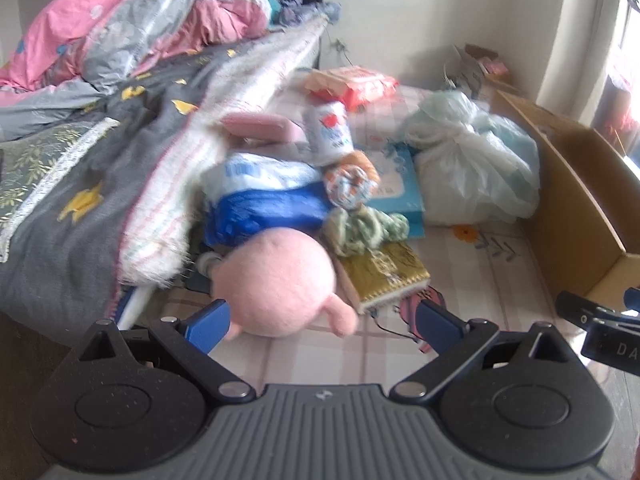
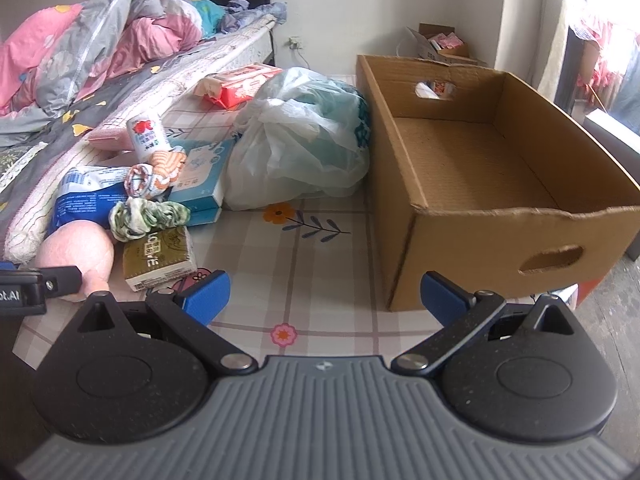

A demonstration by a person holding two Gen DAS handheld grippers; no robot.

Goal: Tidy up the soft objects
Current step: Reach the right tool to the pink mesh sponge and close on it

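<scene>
Both tongs gape wide, holding nothing: left tongs (image 1: 322, 322) hover just before the pink plush toy (image 1: 276, 282) on the floor mat (image 2: 320, 276); right tongs (image 2: 325, 294) face the cardboard box (image 2: 496, 224) at two o'clock.

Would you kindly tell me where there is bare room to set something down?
Free: the cardboard box interior, and the checked mat between box and gold book. Crowded: the pile beside the bed, around the pink plush and plastic bag.
</scene>
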